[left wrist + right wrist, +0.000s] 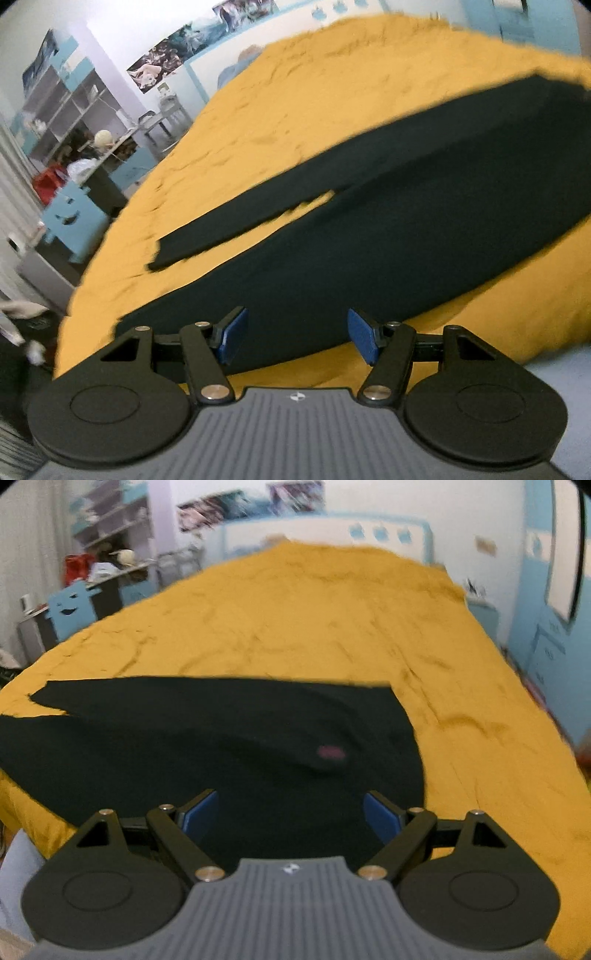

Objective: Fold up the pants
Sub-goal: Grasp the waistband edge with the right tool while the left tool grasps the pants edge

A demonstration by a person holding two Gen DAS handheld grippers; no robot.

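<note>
Mustard-yellow bedding (332, 92) covers a wide bed that fills most of both wrist views, its surface lightly rumpled. Behind it, toward 10 and 11 o'clock, a bedroom wall carries a row of posters (177, 48), with open shelving (62, 107) full of clutter and a blue chair with a smiling face cut-out (70, 607) standing beside the bed.

Black pants (369, 240) lie spread flat on the bedding. In the left wrist view they run from 3 o'clock down to 7 o'clock, the two legs parted by a thin sliver of yellow near the middle, the far leg ending in a straight hem at about 9 o'clock. In the right wrist view the pants (221, 746) cross the frame from 9 o'clock to 3 o'clock, with the wider waist end at the right and a small pinkish mark (331, 753) on the cloth just right of centre; what it is cannot be told through the blur.

Left gripper (297, 339) sits at 6 o'clock over the near edge of the near leg, its blue-padded fingers (364, 341) spread wide with only cloth showing between them. Right gripper (291, 814) likewise sits at 6 o'clock over the near edge of the fabric, its fingers (382, 818) spread and gripping nothing. Whether either touches the cloth cannot be told.
</note>
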